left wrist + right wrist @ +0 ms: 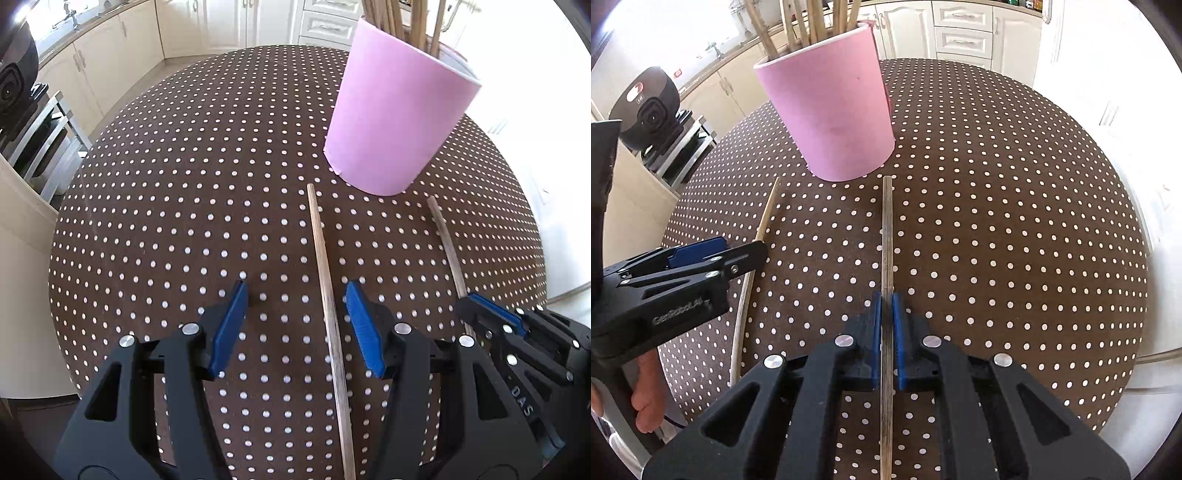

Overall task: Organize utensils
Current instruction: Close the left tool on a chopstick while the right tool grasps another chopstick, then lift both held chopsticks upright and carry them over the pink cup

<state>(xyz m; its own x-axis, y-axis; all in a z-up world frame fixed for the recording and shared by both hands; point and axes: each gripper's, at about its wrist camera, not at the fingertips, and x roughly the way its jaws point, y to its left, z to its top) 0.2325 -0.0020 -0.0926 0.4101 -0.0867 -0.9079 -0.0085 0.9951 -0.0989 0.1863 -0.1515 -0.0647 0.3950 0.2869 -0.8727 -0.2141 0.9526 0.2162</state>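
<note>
A pink cup [399,110] [831,110] stands on the brown dotted tablecloth [184,184] [997,221] with several wooden chopsticks [391,18] [801,26] upright in it. Two more chopsticks lie in front of it, pointing at its base. My left gripper [297,288] [742,247] is open, and one chopstick [325,277] [766,218] lies between its fingers, close to the right pad [364,332]. My right gripper [886,295] [480,306] is shut on the other chopstick [887,236] [445,243], gripping it near its middle.
A black camera device [650,107] [14,74] sits on a metal stand left of the table. Cream kitchen cabinets [960,33] run behind. The round table's edge curves close on the right [1145,295]. A hand [646,398] holds the left gripper's handle.
</note>
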